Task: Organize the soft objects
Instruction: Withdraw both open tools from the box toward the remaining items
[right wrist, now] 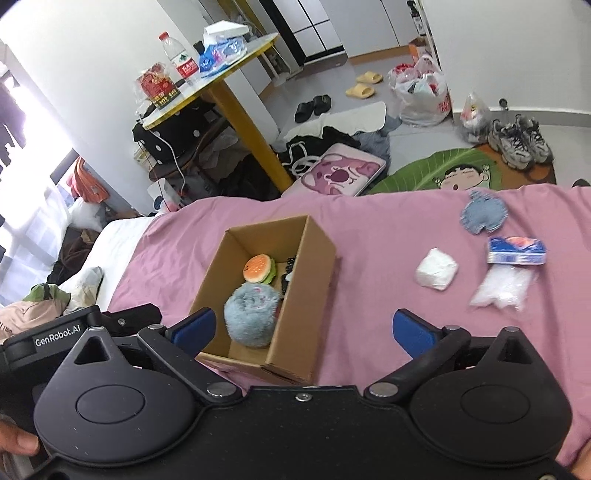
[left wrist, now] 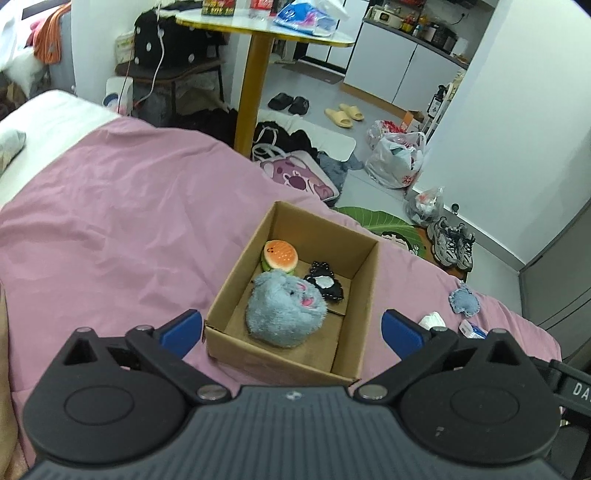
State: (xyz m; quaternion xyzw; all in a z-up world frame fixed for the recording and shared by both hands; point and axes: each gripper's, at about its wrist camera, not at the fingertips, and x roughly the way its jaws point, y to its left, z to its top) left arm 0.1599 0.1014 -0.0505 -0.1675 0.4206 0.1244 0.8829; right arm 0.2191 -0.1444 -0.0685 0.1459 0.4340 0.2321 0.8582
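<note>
Left wrist view shows you the room first: a grey floor [left wrist: 314,96] with slippers, bags and sneakers, white cabinets [left wrist: 399,62] at the back, and a round table [left wrist: 258,33] on a yellow leg, covered with packets. In front of it lies the bed with its pink sheet [left wrist: 110,221], wrinkled, filling most of the picture. On the sheet stands the box [left wrist: 364,291], open at the top. Inside it you see a grey plush [left wrist: 284,308] at the near side, a burger toy [left wrist: 279,255] behind it, touching it, and a black item [left wrist: 327,282] just beside both, toward the right wall.

Your left gripper [left wrist: 291,328] hangs over the near edge of the box, its blue fingers spread wide, holding nothing.

In the right wrist view, your right gripper [right wrist: 303,328] is also spread wide and empty, above the near right corner of the box. To the right of the box, well apart from it, these lie on the sheet: a clear bag [right wrist: 502,288], a blue packet [right wrist: 516,251] touching it, a denim patch [right wrist: 483,216] farther away, and a white wad [right wrist: 436,274] nearest to the box.
</note>
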